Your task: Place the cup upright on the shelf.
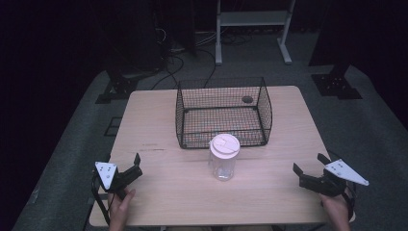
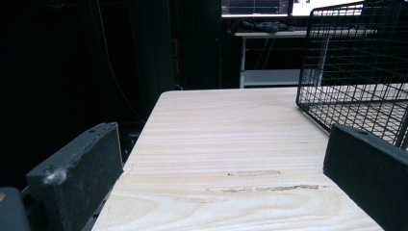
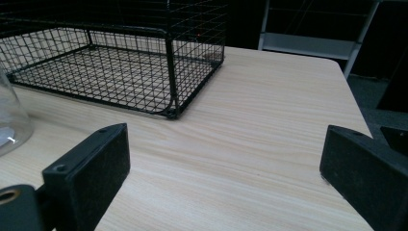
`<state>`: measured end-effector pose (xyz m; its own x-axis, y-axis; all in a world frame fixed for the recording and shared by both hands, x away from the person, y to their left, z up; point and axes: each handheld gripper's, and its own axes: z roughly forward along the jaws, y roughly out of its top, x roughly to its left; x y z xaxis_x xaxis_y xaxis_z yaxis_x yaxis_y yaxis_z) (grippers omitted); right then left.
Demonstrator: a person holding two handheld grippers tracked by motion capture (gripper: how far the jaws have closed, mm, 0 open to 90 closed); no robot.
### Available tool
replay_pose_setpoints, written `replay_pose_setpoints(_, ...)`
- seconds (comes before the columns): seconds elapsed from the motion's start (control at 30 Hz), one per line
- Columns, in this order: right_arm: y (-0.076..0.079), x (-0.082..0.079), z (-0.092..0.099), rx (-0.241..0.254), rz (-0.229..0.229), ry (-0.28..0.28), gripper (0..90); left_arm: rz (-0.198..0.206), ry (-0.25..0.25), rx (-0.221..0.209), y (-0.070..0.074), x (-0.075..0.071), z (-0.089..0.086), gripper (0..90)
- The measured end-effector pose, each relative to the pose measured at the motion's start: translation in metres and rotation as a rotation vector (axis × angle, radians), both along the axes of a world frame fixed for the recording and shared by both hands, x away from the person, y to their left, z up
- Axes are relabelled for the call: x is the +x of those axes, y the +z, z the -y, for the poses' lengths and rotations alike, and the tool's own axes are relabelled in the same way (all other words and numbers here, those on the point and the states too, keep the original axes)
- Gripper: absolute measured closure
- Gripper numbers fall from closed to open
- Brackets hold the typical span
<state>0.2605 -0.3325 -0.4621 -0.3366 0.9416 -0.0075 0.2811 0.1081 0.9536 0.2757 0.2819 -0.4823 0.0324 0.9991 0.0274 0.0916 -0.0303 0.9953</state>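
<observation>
While both grippers gape, the jar [image 1: 224,157] stands clear.

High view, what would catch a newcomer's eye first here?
A clear plastic jar with a pale lid stands mid-table, just in front of an empty black wire basket. At the near edge, the left tongs and right tongs rest open on either side of the jar, apart from it.

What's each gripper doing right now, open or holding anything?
Left gripper: open, holding nothing, over the table.
Right gripper: open, holding nothing, apart from the jar.
</observation>
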Motion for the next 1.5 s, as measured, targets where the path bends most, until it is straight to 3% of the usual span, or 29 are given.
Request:
replay_pose_setpoints(0.37, 0.003, 0.001, -0.014, -0.021, -0.003, 0.051, 2.9, 0.004, 0.001, 0.001, 0.0, -0.001, 0.0, 0.0)
replay_pose_setpoints(1.07, 0.027, 0.001, -0.057, -0.085, 0.032, 0.197, 2.3, 0.006, -0.005, 0.003, 0.0, -0.001, 0.0, 0.0)
replay_pose_setpoints(1.47, 0.034, -0.002, -0.087, -0.12, 0.059, 0.285, 2.3, 0.006, -0.007, 0.009, 0.0, -0.001, 0.001, 0.0)
replay_pose_setpoints(1.5, 0.035, -0.002, -0.096, -0.124, 0.06, 0.312, 2.3, 0.006, -0.008, 0.008, 0.0, -0.001, 0.001, 0.0)
